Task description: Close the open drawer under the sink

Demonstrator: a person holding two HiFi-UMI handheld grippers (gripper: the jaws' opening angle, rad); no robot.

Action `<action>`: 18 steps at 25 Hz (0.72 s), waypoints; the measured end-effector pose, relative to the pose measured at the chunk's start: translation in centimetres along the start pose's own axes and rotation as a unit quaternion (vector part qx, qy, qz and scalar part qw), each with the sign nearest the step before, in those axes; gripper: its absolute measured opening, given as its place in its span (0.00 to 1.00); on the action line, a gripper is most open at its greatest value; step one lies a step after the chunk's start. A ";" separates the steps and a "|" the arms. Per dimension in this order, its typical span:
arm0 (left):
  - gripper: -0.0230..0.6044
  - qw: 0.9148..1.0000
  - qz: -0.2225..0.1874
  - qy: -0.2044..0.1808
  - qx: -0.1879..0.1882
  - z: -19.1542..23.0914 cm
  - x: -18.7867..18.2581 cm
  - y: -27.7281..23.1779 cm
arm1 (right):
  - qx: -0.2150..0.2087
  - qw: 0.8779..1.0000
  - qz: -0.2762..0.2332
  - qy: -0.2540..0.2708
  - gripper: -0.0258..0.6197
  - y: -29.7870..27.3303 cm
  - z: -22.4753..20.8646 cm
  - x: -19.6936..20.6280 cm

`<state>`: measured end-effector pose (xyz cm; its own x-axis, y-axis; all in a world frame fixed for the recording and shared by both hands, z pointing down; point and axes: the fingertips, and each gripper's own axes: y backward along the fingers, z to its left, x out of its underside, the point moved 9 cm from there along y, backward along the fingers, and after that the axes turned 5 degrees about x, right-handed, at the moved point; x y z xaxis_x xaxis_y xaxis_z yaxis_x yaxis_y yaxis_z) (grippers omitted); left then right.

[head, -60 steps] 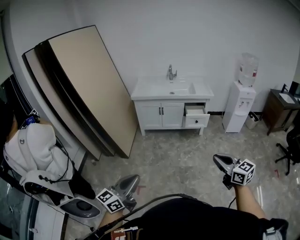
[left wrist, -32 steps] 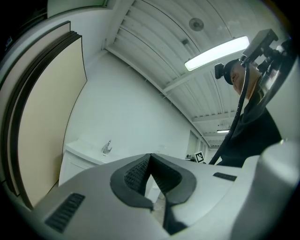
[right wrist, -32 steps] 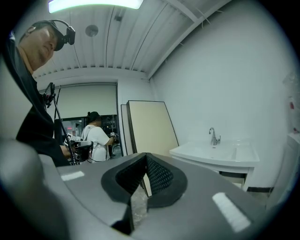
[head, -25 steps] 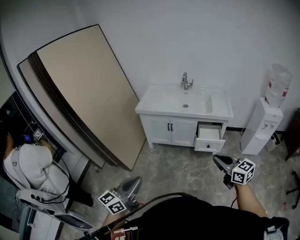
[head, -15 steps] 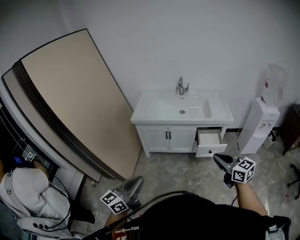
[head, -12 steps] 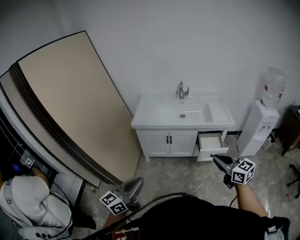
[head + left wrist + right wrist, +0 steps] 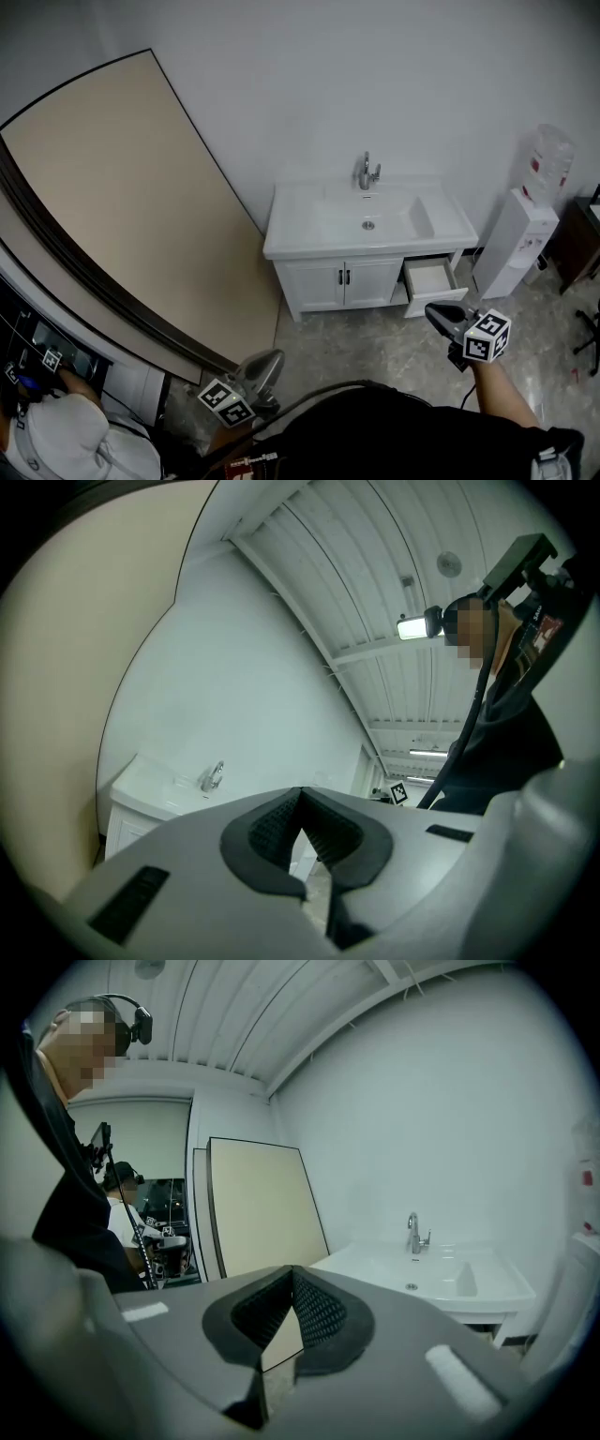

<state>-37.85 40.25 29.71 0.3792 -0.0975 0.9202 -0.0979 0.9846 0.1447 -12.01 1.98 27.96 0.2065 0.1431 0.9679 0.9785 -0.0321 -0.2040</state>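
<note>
Now | drawer (image 7: pixel 429 277): open under sink (image 7: pixel 309 227) | left tongs (image 7: pixel 274 356): closed, empty | right tongs (image 7: pixel 434 311): closed, empty

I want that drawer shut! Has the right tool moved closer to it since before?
Yes. The right tool has come toward the open drawer, and now shows just below it.

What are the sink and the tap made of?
The sink looks like smooth white ceramic, maybe cast stone: even white, one piece with the top. The tap looks like polished metal: silvery and shiny.
</note>
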 end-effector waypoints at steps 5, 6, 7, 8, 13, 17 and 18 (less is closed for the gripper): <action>0.03 1.000 0.004 0.011 -0.005 3.4 -0.3 -1.6 | 0.002 1.000 0.002 -0.007 0.04 -3.5 -2.8 -1.0; 0.03 1.000 0.005 0.013 -0.009 3.9 -0.3 -2.0 | -0.002 1.000 0.001 -0.007 0.04 -4.1 -3.4 -1.1; 0.03 1.000 0.006 0.013 -0.013 4.4 -0.1 -2.5 | -0.007 1.000 0.000 -0.006 0.04 -4.7 -4.1 -1.2; 0.03 1.000 0.006 0.012 -0.017 4.7 -0.1 -3.1 | -0.012 1.000 -0.001 -0.006 0.04 -5.2 -5.0 -1.2; 0.03 0.999 -0.005 -0.007 -0.047 6.0 -0.4 -7.7 | -0.042 0.999 -0.009 -0.004 0.04 -8.4 -11.3 -1.5; 0.03 0.998 -0.006 -0.021 -0.055 7.8 -0.9 -13.1 | -0.060 0.998 -0.015 0.008 0.04 -11.4 -17.2 -3.7; 0.03 0.998 -0.007 -0.024 -0.059 8.1 -1.0 -14.4 | -0.067 0.998 -0.017 0.012 0.04 -12.0 -18.6 -4.2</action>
<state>-44.29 24.96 29.69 0.3343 -0.1164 0.9353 0.0167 0.9929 0.1176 -24.63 -16.59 29.08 0.1717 0.1232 0.9774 0.9755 -0.1595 -0.1513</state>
